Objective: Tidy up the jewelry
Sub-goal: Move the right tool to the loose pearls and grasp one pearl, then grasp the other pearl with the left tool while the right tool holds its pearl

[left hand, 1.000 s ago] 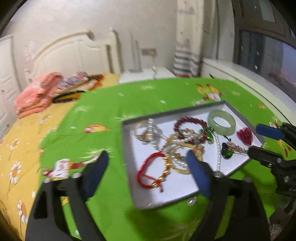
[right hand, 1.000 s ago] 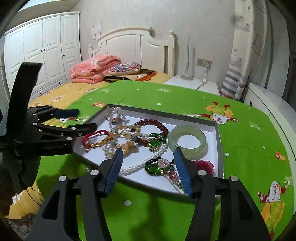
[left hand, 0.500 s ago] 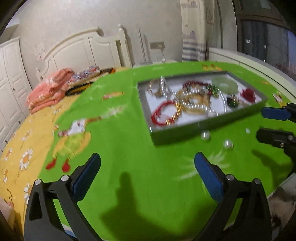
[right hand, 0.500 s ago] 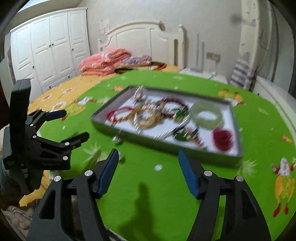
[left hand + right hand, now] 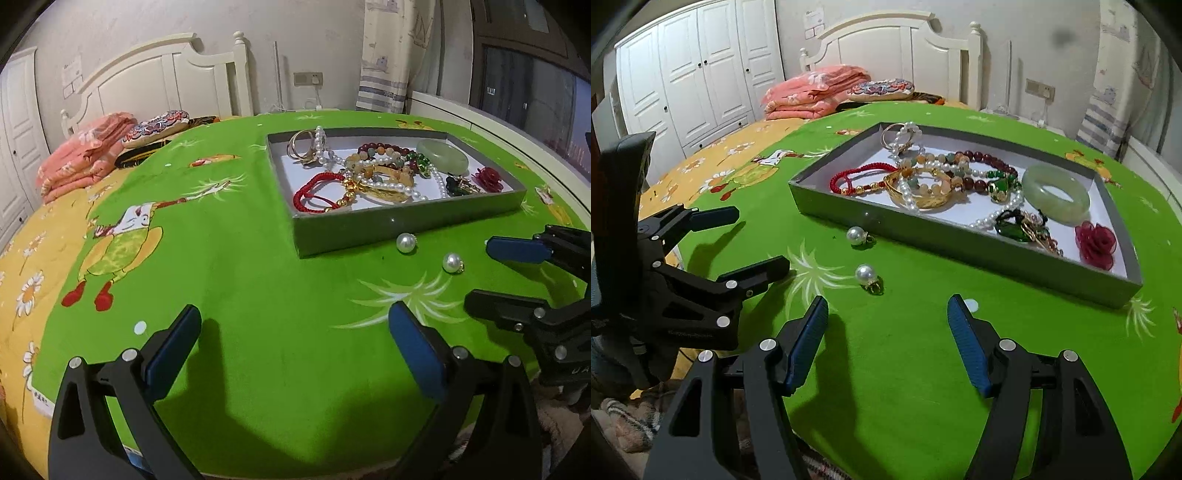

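Both tools hang just above the green cartoon-print cloth on the table, each with its blue-padded jaws spread wide and gripping nothing. The left tool sits low in its own view, and the right tool pokes in from 3 o'clock there, its two fingers stacked one over the other and apart. From the right wrist view the right tool is at 6 o'clock and the left tool reaches in from 9 o'clock, likewise released. The grey tray lies toward 1 o'clock of the right tool, well beyond its tips, holding a tangle of jewelry: a red cord bracelet at the near left, a gold bangle touching it, a pearl strand threading through the heap, dark red beads behind, a pale jade bangle toward the right, a red fabric rose in the near right corner, and a green pendant between pearls and rose. Two loose pearl earrings lie outside on the cloth: the farther pearl earring just beside the tray's near wall, the nearer pearl earring at 12 o'clock of the right tool's left pad. A bed with folded pink blankets stands behind.
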The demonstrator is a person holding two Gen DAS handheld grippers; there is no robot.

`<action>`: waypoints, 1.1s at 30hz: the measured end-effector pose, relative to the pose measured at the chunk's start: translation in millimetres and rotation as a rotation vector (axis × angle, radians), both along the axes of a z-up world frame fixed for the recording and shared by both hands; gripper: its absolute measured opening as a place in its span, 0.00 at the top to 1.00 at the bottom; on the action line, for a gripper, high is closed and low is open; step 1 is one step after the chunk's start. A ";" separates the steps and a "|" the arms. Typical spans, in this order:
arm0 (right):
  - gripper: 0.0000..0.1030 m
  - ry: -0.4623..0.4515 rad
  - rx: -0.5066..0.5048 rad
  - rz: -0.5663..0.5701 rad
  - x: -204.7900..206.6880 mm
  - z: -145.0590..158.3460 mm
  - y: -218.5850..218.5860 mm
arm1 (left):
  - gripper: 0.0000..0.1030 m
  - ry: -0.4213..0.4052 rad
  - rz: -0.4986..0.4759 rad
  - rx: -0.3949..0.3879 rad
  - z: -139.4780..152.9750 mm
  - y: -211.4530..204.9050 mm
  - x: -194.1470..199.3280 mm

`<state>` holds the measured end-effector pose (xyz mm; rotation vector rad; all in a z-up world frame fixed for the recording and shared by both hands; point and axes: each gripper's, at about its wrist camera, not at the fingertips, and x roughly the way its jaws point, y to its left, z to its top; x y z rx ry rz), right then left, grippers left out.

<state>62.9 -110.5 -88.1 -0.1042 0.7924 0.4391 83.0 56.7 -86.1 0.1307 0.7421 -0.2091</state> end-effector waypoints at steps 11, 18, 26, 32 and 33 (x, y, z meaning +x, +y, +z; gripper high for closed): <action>0.51 -0.040 -0.050 0.026 4.5 -1.1 19.2 | 0.04 -0.007 -0.010 -0.032 -3.4 2.8 -2.8; 0.79 -0.073 -0.068 0.071 -0.5 -0.9 23.6 | 0.04 -0.007 -0.004 -0.034 -3.6 2.7 -2.4; 0.91 -0.078 -0.058 0.085 -5.1 -1.1 16.3 | 0.04 0.022 0.011 -0.028 -2.3 2.4 -0.8; 0.91 -0.085 -0.016 0.066 -10.8 2.7 1.2 | 0.06 0.042 -0.057 -0.014 2.7 -13.1 -3.7; 0.91 -0.090 -0.008 0.060 -12.0 4.5 -2.3 | 0.06 0.030 -0.079 0.001 4.3 -21.0 -5.5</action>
